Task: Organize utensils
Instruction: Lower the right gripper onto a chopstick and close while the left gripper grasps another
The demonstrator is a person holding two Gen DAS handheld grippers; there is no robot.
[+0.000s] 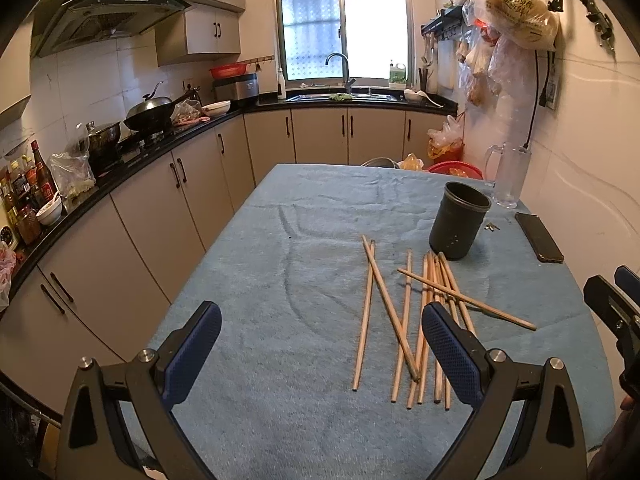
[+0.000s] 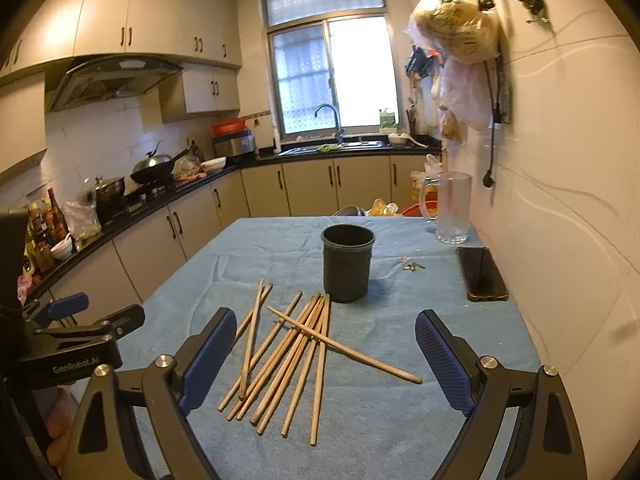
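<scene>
"GenRobot_AI" on left claw [image 2: 84, 308] housing

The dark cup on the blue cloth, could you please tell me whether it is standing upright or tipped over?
Upright. The dark cup stands on its base on the blue cloth, round mouth facing up, with the chopsticks lying flat beside it.

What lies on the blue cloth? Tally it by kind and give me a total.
Chopsticks: 10 (loose pile, overlapping, so the count is approximate)
Cup: 1 (dark, upright)
Glass mug: 1
Phone: 1
Total: 13, not counting a few small scraps near the phone, too small to identify.
</scene>
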